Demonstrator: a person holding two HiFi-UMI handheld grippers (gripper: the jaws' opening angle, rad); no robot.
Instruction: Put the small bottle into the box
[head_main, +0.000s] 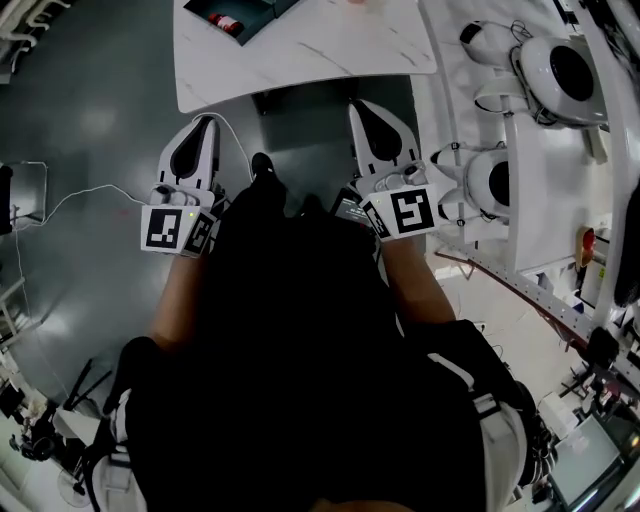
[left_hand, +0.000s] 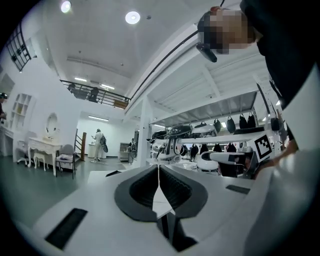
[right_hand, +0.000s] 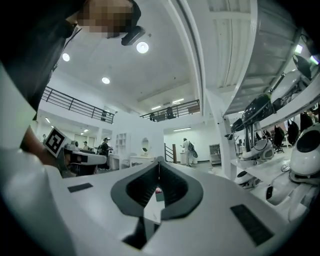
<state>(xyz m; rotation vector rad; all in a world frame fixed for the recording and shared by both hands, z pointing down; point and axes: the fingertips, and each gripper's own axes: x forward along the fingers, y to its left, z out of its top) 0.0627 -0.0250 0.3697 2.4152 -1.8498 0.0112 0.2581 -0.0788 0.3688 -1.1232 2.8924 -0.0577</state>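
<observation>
In the head view a white marble table (head_main: 330, 50) lies ahead of me. On its far left part stands a dark teal box (head_main: 262, 12), and a small red bottle (head_main: 226, 21) lies in the dark tray beside it. My left gripper (head_main: 207, 120) and right gripper (head_main: 358, 104) are held level over the dark floor, just short of the table's near edge. Both have their jaws closed tip to tip, with nothing between them. The left gripper view shows its tips (left_hand: 158, 167) meeting. In the right gripper view (right_hand: 159, 161) a red and teal speck shows through the jaw opening.
White rounded robots (head_main: 560, 70) sit on white shelving along the right. A thin cable (head_main: 80, 200) runs over the dark floor at the left. Far across the hall stand a person (left_hand: 99, 145) and a white desk (left_hand: 42, 147).
</observation>
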